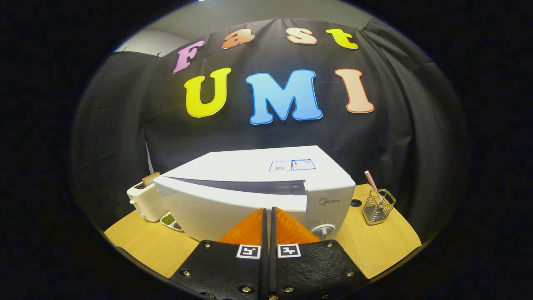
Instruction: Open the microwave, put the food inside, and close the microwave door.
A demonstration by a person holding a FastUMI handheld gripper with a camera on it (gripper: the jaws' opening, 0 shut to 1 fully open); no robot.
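Note:
A white microwave [250,166] stands on the wooden table [383,246] just ahead of me. Its door [208,204] is slightly ajar, with a dark wedge of gap along the top that widens toward the control panel [327,208]. My gripper [268,210] is shut, its two fingers pressed together with nothing between them. The tips lie right at the door's front face near its panel-side edge. A small white dish of food [170,220], holding green and dark bits, sits on the table left of the microwave, partly hidden by the door.
A white toaster [143,202] with a slice of toast sticking up stands left of the microwave, behind the dish. A wire holder [378,207] with a striped straw sits to the right. A round hole [355,203] is in the tabletop beside the microwave.

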